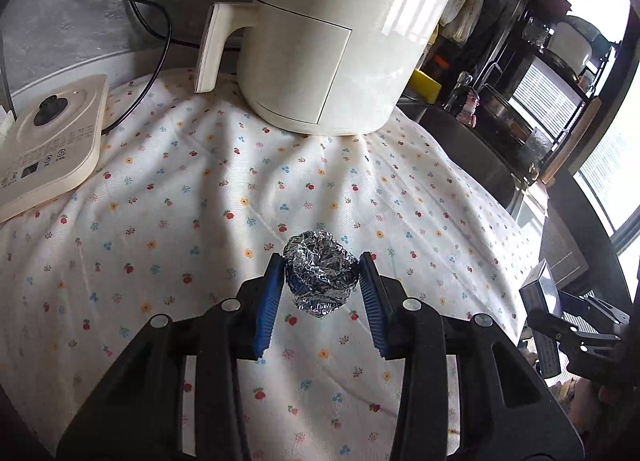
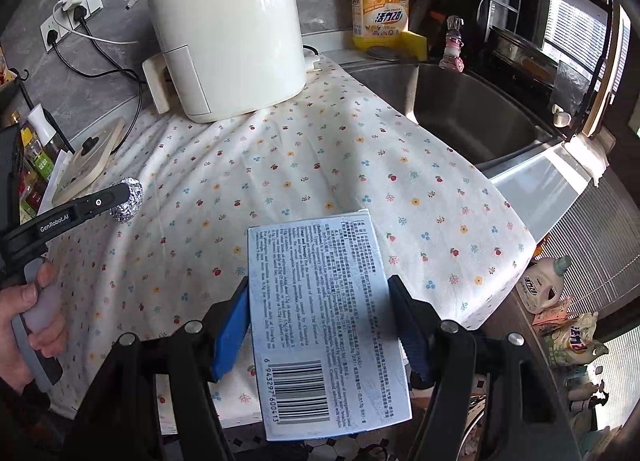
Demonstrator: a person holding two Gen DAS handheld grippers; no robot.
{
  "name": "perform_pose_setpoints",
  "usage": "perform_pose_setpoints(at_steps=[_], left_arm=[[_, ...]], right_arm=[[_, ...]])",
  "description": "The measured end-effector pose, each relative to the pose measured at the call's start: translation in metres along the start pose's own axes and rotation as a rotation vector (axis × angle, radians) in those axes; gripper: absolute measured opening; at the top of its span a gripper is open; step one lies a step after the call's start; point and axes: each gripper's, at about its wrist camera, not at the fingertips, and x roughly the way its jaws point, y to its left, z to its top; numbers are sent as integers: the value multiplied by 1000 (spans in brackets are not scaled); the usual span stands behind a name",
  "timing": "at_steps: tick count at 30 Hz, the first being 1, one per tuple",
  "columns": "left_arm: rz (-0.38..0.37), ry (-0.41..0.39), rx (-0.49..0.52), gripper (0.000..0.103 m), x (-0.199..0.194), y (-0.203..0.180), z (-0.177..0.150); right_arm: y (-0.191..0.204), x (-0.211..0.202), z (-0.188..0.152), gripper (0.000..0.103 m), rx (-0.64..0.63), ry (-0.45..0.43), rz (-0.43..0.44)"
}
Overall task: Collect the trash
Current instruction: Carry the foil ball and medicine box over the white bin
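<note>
In the right wrist view, the small print on the pale blue cardboard box [image 2: 324, 325] is too fine to read, and its lower end covers the cloth below. The black left gripper [image 2: 127, 197] hides one side of the crumpled silver foil ball [image 2: 131, 203]. The top of the cream plastic air fryer [image 1: 332, 33] is cut off (left wrist view). The bottles [image 2: 34, 165] at the left edge are partly hidden.

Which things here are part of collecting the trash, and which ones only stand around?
For the job:
- foil ball, held in the left gripper
- box, held in the right gripper

Only standing around:
- air fryer
- kettle base
- soap bottle
- sink
- cloth
</note>
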Motion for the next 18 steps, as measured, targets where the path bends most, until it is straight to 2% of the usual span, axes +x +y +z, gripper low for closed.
perform_pose_setpoints(at_steps=[4,8,11,18], left_arm=[[-3,7,9,39,-1,-24,-13],[-16,11,20,39,2,-64,-23],[-34,27,22,39,4,-99,-33],[-58,66,115,39,4,-189,-64]], right_arm=[[-26,-15,-7,66,13,-28,-9],[-72,-35,-24,66,53,-40,-26],[-112,-50,-44,66,85,-44,-43],[-208,-71,-101,66,221,-22,-89]])
